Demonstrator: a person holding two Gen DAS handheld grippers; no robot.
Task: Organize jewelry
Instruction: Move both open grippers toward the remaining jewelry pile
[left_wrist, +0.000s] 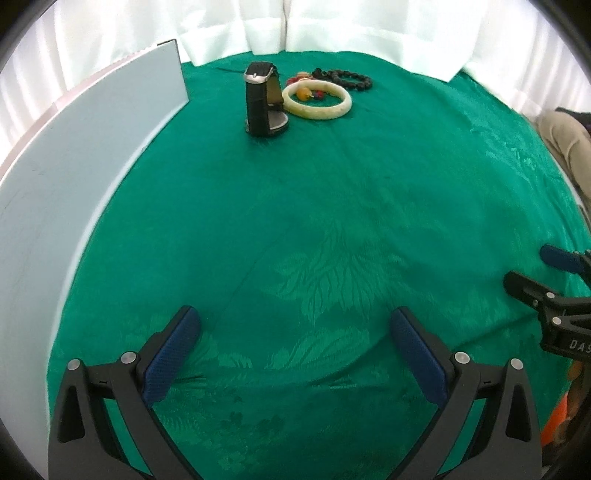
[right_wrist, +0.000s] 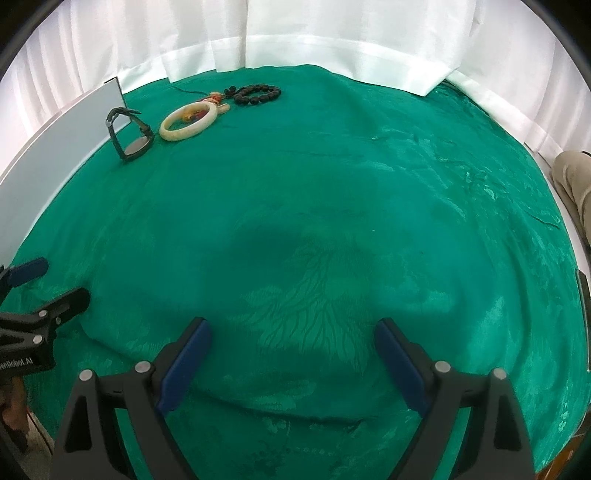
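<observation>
Jewelry: cream bangle (left_wrist: 317, 100), black watch (left_wrist: 263, 99), dark bead bracelet (right_wrist: 257, 94) far off; left hand-held gripper (left_wrist: 295, 332) and right hand-held gripper (right_wrist: 293, 341) gape empty over bare green cloth (right_wrist: 332, 206).

Blk watch (left_wrist: 263, 99) upright, cream bangle (left_wrist: 316, 100) flat beside, dark beads (left_wrist: 343, 77) behind.
</observation>
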